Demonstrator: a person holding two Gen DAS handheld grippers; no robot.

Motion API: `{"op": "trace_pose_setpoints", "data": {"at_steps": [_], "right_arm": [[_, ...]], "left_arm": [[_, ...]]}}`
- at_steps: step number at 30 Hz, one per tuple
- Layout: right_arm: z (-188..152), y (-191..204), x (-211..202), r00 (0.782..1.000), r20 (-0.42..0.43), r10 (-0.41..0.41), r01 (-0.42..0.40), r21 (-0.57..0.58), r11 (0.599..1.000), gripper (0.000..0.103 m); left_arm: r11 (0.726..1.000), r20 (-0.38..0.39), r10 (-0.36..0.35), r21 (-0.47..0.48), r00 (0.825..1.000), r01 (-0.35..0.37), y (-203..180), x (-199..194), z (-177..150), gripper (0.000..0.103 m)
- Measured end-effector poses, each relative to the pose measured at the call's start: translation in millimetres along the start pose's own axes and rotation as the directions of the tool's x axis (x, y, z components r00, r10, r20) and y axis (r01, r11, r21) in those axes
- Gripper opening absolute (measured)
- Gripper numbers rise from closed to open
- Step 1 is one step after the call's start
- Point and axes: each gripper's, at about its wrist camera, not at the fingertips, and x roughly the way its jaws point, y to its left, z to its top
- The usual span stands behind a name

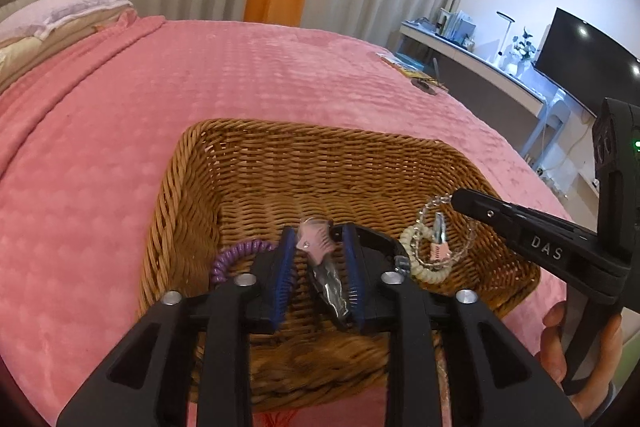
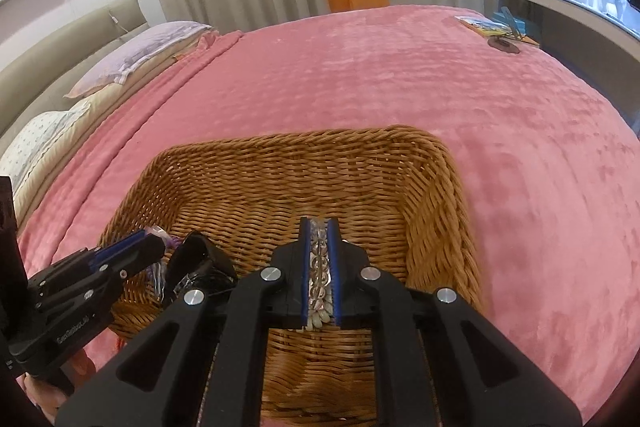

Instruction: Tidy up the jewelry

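both loads hung over the wicker basket (image 1: 248, 163), unreleased: left gripper (image 1: 318, 247) pinched a pink star hair clip (image 1: 314, 241), right gripper (image 2: 319, 251) clamped a clear bead bracelet (image 2: 318, 267)

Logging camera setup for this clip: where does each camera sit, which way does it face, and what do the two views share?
Left wrist: on the left gripper, facing forward over the wicker basket; shows its fingers on a pink star clip, plus the right gripper.
Right wrist: on the right gripper, same direction; shows its fingers clamping a clear bead bracelet, left gripper alongside.
Shared: basket, pink bedspread.
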Motion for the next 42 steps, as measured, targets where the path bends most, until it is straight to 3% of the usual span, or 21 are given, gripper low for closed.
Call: {"op": "trace_pose_setpoints", "data": {"at_steps": [1,3,10,15,20,24,30,36,42], "right_arm": [[0,0,-2,1.0,0.003,-0.005,0.005,0.002,1.0,0.029],[-1,0,-11,1.0,0.025,-0.01,0.01,0.003,1.0,0.051],[-16,24,-78,0.993,0.12,0.003,0.005,-0.066,0.998,0.051],[-41,42,-116,0.991,0.124,0.049,-0.036,-0.101,0.994,0.051],[-78,60,-138,0.994,0.088,0.067,-0.054,-0.144,0.988,0.051],[-109,65,-137,0.997,0.027,0.07,-0.066,-0.139,0.988,0.051],[-149,62,-120,0.991,-0.089,0.095,-0.103,-0.082,0.991,0.051],[-171,65,-101,0.977,-0.176,0.118,-0.13,-0.061,0.99,0.037],[-176,72,-96,0.974,-0.201,0.106,-0.125,-0.082,0.989,0.037]], "left_arm": [[1.0,0.008,-0.001,-0.006,1.0,0.001,1,-4,0,0.045],[1.0,0.028,-0.004,-0.008,1.0,0.004,0,-15,-1,0.045],[0.999,0.119,-0.03,-0.012,0.992,0.032,-9,-83,-5,0.047],[0.999,0.157,-0.044,0.015,0.987,0.042,-23,-137,-26,0.047],[0.998,0.134,-0.047,0.039,0.99,0.042,-33,-169,-63,0.047],[0.999,0.097,-0.043,0.032,0.994,0.041,-31,-178,-96,0.047],[0.998,0.033,-0.04,-0.052,0.999,0.042,-12,-177,-138,0.047],[0.996,0.001,-0.041,-0.085,0.999,0.041,-4,-171,-157,0.047],[0.996,-0.016,-0.039,-0.082,0.999,0.037,-5,-162,-164,0.047]]}}
